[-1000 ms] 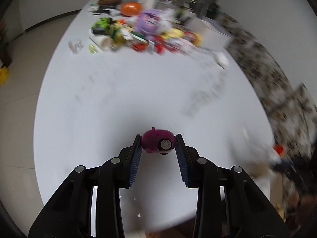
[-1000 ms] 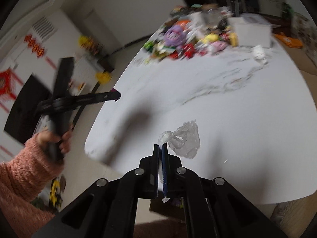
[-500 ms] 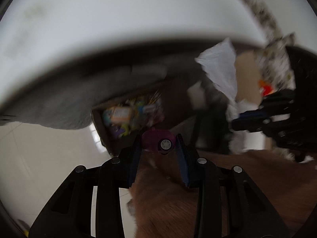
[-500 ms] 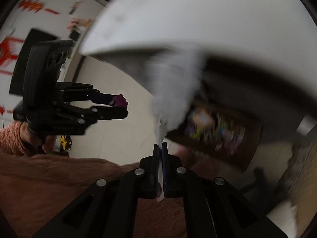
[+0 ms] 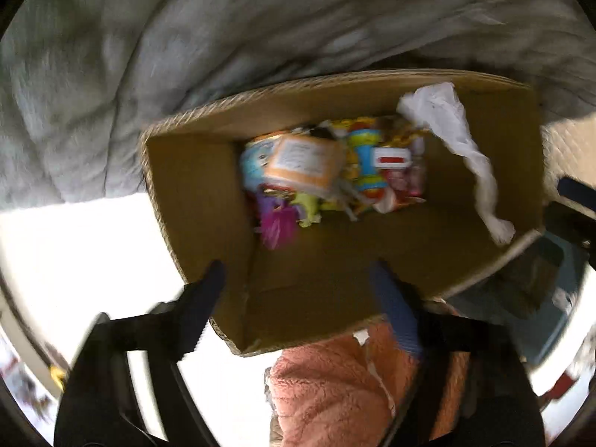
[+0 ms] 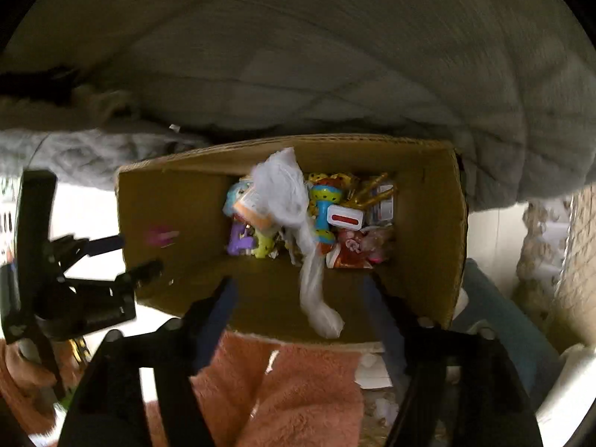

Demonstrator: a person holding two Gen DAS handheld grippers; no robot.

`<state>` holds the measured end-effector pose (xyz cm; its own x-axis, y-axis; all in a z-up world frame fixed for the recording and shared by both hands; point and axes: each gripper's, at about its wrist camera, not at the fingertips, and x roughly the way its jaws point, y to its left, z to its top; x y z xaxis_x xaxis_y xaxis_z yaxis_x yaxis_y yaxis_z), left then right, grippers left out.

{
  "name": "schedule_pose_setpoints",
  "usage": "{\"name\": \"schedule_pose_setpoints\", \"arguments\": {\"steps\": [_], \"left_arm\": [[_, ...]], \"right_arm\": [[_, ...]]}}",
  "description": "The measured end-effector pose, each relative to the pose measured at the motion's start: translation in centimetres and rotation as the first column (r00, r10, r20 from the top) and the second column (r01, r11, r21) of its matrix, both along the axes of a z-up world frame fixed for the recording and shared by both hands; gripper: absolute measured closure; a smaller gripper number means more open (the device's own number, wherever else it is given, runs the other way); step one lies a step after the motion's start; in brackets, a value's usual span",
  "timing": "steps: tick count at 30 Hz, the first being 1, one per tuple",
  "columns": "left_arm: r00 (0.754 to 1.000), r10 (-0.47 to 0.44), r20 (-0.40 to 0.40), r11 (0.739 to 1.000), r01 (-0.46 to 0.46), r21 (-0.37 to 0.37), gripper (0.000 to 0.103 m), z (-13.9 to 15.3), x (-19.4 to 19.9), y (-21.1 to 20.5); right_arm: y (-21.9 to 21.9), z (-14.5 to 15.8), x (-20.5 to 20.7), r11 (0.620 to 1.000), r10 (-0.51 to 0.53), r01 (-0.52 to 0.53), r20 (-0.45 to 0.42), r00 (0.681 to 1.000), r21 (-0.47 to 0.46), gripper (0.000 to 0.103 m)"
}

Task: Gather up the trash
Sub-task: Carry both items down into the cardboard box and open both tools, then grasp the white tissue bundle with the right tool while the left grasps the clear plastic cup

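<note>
Directly below both my claws, a cardboard box (image 5: 208, 201) stands open, its floor heaped with bright wrappers and toys (image 6: 324, 208). My left claw (image 5: 298, 287) is opening, its blue pads apart with nothing between them; a blurred magenta piece (image 5: 277, 223) shows ahead of it, low inside the box near the wall on that claw's left, and I judge it is dropping. My right claw (image 6: 298, 298) is opening too, pads apart and bare; the white crumpled plastic bag (image 6: 287, 193) hangs just ahead of its tips, stretched long, its lower twist (image 6: 324, 316) over the box's near wall.

The risk I see: the plastic bag is light and its tail lies across the near rim, so it may drape there or slide out onto my fleece-covered lap (image 6: 298, 380) instead of settling inside. The magenta piece, close to the side wall, could bounce against the cardboard. Both claws sit just over the near edge, so a hasty withdrawal might catch the rim and tip the box.
</note>
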<state>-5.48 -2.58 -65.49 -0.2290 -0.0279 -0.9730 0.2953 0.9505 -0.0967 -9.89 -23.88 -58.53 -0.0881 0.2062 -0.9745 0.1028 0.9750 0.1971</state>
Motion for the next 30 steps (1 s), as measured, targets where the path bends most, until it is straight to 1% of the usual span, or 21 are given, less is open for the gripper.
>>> {"name": "schedule_pose_setpoints", "arguments": {"steps": [3,8,9,10,12,16,17,18,19,21,22,23,24,25,26,27,28,29,30], "left_arm": [[1.0,0.023,-0.014,1.0,-0.024,-0.003,0.023,-0.1,-0.4,0.5],[1.0,0.027,-0.014,1.0,-0.027,-0.015,0.023,1.6,-0.7,0.6],[0.999,0.031,-0.013,0.999,-0.031,-0.017,0.023,2.2,-0.7,0.7],[0.999,0.035,-0.011,0.999,-0.036,-0.022,0.023,2.8,-0.6,0.8],[0.999,0.044,-0.01,0.998,-0.044,-0.038,0.023,4.2,-0.6,1.2],[0.999,0.04,-0.014,0.997,-0.041,-0.062,0.023,8.3,-1.3,2.3],[0.999,0.028,-0.014,0.996,-0.029,-0.083,0.022,9.9,-1.8,2.7],[1.0,0.011,-0.014,0.994,-0.013,-0.107,0.022,11.7,-2.1,3.0],[1.0,-0.004,-0.009,0.99,0.003,-0.139,0.022,13.5,-2.6,3.4],[0.998,-0.052,0.035,0.973,0.059,-0.221,0.022,18.7,-3.4,4.3],[0.995,-0.067,0.071,0.965,0.083,-0.247,0.022,21.4,-3.7,4.8],[0.993,-0.067,0.102,0.96,0.092,-0.265,0.022,23.6,-3.8,5.2],[0.989,-0.053,0.136,0.952,0.091,-0.291,0.018,26.0,-3.8,5.6],[0.986,-0.036,0.163,0.949,0.085,-0.305,0.012,27.6,-3.6,5.8],[0.978,-0.007,0.211,0.945,0.076,-0.32,0.012,30.0,-3.3,6.0],[0.967,0.017,0.253,0.939,0.071,-0.337,0.012,32.0,-2.9,6.0],[0.956,0.034,0.293,0.938,0.07,-0.339,0.012,33.7,-2.6,5.9],[0.947,0.043,0.319,0.941,0.068,-0.33,0.012,34.5,-2.3,5.7],[0.933,0.059,0.356,0.946,0.062,-0.319,0.012,35.8,-1.9,5.5]], "right_arm": [[0.0,0.0,-0.6,1.0,-0.022,0.022,-0.013,1.0,0.001,0.033],[0.3,1.3,-1.0,1.0,-0.018,0.018,-0.023,1.0,-0.011,0.03],[0.3,2.1,-1.1,1.0,-0.023,0.023,-0.016,1.0,-0.009,0.029],[0.3,2.8,-1.1,1.0,-0.025,0.025,-0.008,1.0,-0.012,0.025],[0.0,4.5,-1.1,1.0,-0.025,0.025,0.012,1.0,-0.017,0.025],[-0.2,9.7,-2.0,1.0,-0.013,0.012,0.037,0.999,0.016,0.026],[-0.1,12.2,-2.5,1.0,0.005,-0.007,0.059,0.998,0.03,0.026],[0.2,13.8,-2.7,0.999,0.019,-0.022,0.078,0.997,0.037,0.026],[0.3,16.7,-3.1,0.997,0.045,-0.051,0.114,0.993,0.05,0.026],[0.6,22.0,-3.2,0.993,0.07,-0.088,0.193,0.979,0.083,0.026],[0.5,25.3,-2.9,0.989,0.064,-0.095,0.252,0.966,0.116,0.025],[0.5,27.1,-2.5,0.986,0.056,-0.098,0.287,0.956,0.136,0.023],[0.2,30.8,-1.4,0.981,0.041,-0.108,0.372,0.927,0.162,0.021],[0.0,33.0,-0.3,0.981,0.032,-0.112,0.436,0.9,0.159,0.015],[-0.3,34.7,0.8,0.984,0.025,-0.108,0.49,0.871,0.142,0.009],[-1.0,36.8,2.8,0.989,0.013,-0.093,0.564,0.826,0.113,0.009],[-1.8,38.0,4.7,0.992,0.002,-0.077,0.611,0.791,0.096,0.009],[-2.5,38.6,6.4,0.995,-0.004,-0.061,0.637,0.771,0.08,0.009],[-3.6,39.0,9.0,0.998,-0.012,-0.034,0.664,0.748,0.057,0.009]]}}
